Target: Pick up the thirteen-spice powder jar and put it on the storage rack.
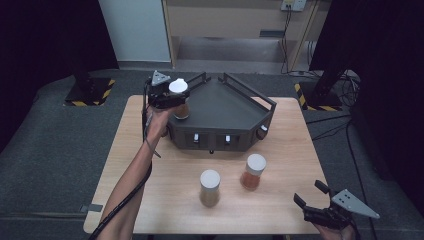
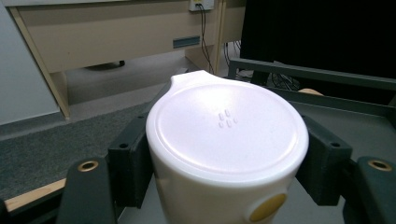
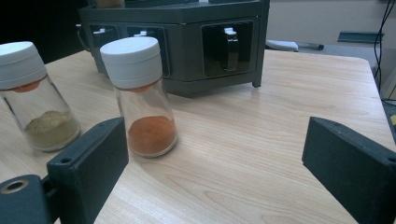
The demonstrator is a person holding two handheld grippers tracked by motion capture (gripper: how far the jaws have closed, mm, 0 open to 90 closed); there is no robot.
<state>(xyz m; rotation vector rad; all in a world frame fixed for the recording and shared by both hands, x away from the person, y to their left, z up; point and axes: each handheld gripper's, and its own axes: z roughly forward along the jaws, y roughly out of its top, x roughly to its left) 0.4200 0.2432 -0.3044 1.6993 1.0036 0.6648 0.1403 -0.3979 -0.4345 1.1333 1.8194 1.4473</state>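
Dark curtains surround the wooden table [image 1: 150, 200]. Left gripper [image 1: 167, 95] is clamped on a spice jar [image 1: 179, 102] over the rack's [image 1: 235, 107] left corner. Glass: rigid, fragile, probably slippery; grip just below the cap. Right gripper [image 1: 312, 200]: jaws apart.

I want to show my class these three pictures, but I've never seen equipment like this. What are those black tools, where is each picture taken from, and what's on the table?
A person holds a two-jaw gripper in each hand. The high view looks down on the wooden table; the other two views come from cameras riding on the grippers. The left gripper is shut on a white-capped spice jar over the left end of a dark rack. The right gripper is open, holding nothing, near the table's front right corner. Two more jars stand on the table: one with orange powder, one with greenish powder.
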